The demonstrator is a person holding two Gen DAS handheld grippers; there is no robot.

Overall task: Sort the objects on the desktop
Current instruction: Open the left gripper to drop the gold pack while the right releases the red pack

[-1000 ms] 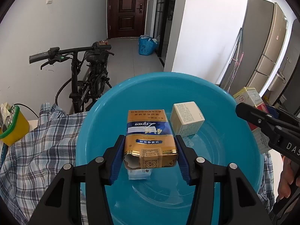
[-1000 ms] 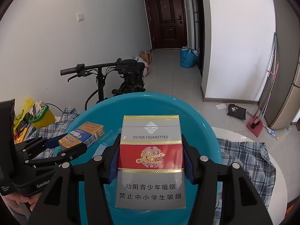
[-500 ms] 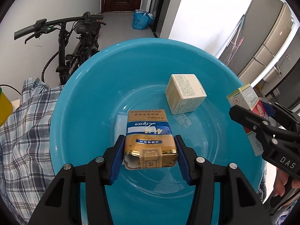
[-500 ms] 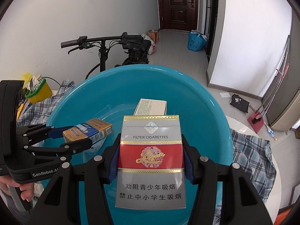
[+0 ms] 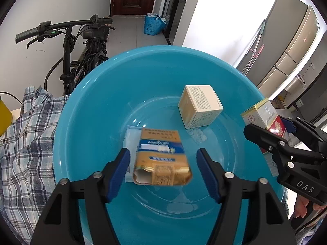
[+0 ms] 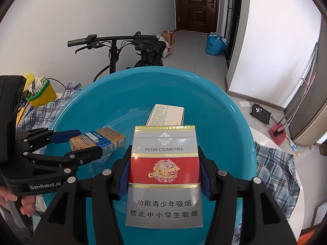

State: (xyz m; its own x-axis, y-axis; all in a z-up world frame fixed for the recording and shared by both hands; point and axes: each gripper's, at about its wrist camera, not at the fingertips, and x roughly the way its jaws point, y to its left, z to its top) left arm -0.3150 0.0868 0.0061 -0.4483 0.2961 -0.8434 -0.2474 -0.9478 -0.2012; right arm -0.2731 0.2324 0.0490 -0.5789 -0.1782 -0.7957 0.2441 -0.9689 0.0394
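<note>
My left tool (image 5: pixel 162 170) has just opened, and the gold-and-blue cigarette pack (image 5: pixel 161 159) sits loose between its fingers above the round blue plastic basin (image 5: pixel 85 106). My right tool (image 6: pixel 164 173) squeezes the red-and-silver cigarette pack (image 6: pixel 164 175).

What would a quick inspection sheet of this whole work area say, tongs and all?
Surface: table under a checked cloth; a blue basin sits on it.
Job's things: gold-and-blue pack, blurred, between the left pads but clear of both; cream box and a white packet in the basin; red-and-silver cigarette pack.
Clutter: yellow tub at the table's far left.
Grippers: left tongs have just been opening, now open; right tongs shut on the red-and-silver cigarette pack, over the basin.
Cables: a black lead by the tub.
Surroundings: bicycle, dark door, blue bag, fridge.
</note>
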